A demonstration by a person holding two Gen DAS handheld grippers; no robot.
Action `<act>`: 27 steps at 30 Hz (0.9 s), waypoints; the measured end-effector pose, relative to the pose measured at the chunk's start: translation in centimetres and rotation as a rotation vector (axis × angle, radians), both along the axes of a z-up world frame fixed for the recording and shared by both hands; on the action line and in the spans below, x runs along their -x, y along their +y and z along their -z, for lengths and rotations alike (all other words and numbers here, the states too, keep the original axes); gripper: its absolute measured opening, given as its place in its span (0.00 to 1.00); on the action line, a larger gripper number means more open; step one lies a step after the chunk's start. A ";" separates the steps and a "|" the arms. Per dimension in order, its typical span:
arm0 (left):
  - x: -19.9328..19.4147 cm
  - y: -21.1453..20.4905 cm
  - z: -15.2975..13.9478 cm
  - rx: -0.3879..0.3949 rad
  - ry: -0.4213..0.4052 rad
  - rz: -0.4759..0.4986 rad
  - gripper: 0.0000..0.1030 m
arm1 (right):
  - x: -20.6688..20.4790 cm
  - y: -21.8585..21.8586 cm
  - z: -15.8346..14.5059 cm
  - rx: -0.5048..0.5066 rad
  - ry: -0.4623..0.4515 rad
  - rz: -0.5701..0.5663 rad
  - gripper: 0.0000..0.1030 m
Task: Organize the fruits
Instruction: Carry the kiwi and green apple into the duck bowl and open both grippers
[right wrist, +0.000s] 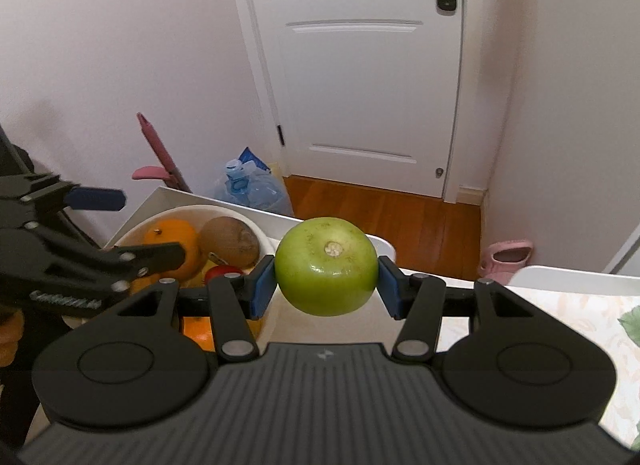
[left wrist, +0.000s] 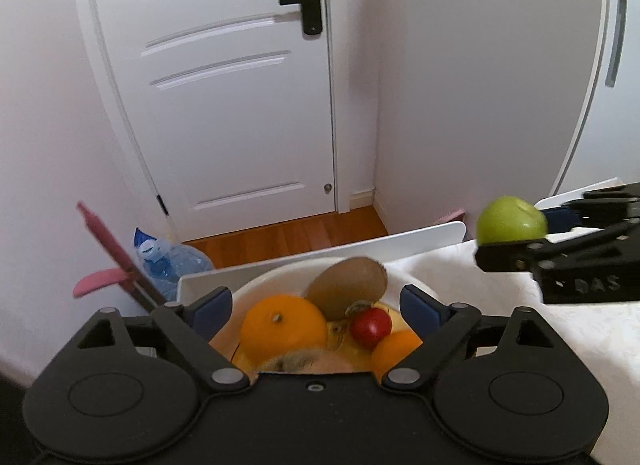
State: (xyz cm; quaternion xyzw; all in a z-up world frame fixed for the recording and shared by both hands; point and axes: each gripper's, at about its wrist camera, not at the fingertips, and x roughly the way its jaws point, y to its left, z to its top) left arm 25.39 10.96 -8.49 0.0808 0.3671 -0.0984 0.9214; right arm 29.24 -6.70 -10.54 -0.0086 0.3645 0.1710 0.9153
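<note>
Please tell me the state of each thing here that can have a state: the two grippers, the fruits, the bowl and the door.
Left gripper: open, holding nothing, above the bowl.
Right gripper: shut on the green fruit.
Green fruit: held in the air, beside the bowl.
Kiwi: lying in the bowl.
Bowl: filled with fruit.
Door: closed.

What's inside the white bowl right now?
The bowl holds a kiwi, two oranges, a small red fruit and something yellow beneath them. A fuzzy fruit at the near edge is mostly hidden by the left tool.
</note>
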 end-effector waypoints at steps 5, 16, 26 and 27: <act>2.0 1.2 -0.5 0.026 -0.014 -0.043 0.92 | -0.1 1.8 -0.1 -0.004 -0.002 -0.049 0.66; 4.6 3.7 -0.5 0.058 -0.017 -0.112 0.92 | -0.6 5.9 0.8 -0.065 0.023 -0.121 0.66; 6.3 4.7 -0.3 0.063 -0.026 -0.108 0.92 | 0.1 5.2 0.0 -0.195 -0.024 -0.052 0.98; 6.5 4.6 -0.4 0.065 -0.027 -0.106 0.92 | 0.3 5.1 -0.1 -0.197 -0.026 -0.041 0.98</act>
